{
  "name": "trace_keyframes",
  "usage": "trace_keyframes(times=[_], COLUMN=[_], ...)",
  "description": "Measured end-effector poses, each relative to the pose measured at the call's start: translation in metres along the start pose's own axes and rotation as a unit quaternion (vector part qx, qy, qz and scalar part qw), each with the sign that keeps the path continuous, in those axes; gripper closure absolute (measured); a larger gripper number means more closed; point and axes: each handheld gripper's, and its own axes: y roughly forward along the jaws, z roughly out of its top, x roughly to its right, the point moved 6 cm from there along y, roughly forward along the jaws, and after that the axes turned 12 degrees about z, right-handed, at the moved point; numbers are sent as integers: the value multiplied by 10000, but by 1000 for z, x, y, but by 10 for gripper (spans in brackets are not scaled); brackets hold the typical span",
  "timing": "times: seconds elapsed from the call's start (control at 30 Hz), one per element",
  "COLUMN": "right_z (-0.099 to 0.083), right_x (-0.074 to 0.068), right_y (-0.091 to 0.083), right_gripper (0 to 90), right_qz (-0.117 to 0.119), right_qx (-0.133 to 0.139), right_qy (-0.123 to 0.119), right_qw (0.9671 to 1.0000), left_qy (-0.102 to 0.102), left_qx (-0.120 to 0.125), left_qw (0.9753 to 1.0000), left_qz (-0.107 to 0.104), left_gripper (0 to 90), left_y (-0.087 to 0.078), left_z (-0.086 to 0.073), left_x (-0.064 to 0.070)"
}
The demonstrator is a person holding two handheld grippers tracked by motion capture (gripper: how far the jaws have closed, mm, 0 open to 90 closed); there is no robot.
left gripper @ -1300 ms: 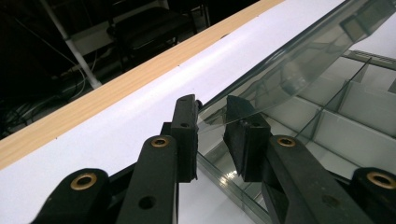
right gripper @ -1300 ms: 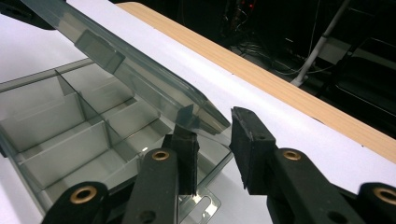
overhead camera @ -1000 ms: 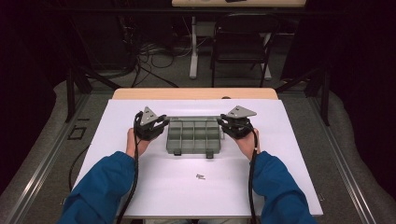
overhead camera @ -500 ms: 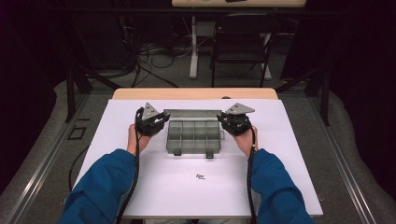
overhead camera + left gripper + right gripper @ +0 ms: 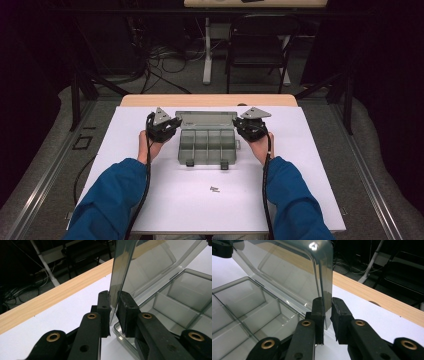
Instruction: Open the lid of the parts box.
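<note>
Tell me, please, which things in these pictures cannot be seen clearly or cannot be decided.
- Small dark item on the white table, high view: too small to identify.
- Box compartments: contents hard to judge through the tinted plastic; they look empty.
- Left gripper, left gripper view: the lid is cut off by the top edge.
- Right gripper, right gripper view: its jaws hide the lid's lower corner.

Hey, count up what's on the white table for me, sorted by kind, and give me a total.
Hand-held grippers: 2, left and right
Clear compartment box with lid raised: 1
Small screws, loose in front: a little cluster, number unclear, counted as 1
Total: 4
</note>
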Motion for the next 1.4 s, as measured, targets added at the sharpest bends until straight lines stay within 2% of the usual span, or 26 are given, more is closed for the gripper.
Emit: trace_keyframes(times=[0.2,0.3,0.6,1.03,1.27,1.4], right_z=[-1,-2,0,-7,-12,-12], right_x=[2,5,10,15,18,21], right_y=[4,7,13,25,31,34], right_gripper=[820,827,833,831,824,818], right_qz=[-44,-27,-106,-237,-272,-226], right_qx=[13,-2,-61,-197,-302,-377], right_qy=[53,202,309,430,485,615], right_qw=[10000,9998,9994,9986,9980,9971], left_qy=[-21,-36,-115,-87,-182,-203], left_qx=[17,7,-15,-235,-354,-441], left_qw=[10000,10000,9998,9993,9988,9983], left_qz=[61,84,162,274,300,318], left_gripper=[802,802,799,792,791,791], left_y=[3,7,14,28,35,38], left_z=[-1,0,2,-3,-5,-6], left_x=[0,-2,-3,-4,-5,-5])
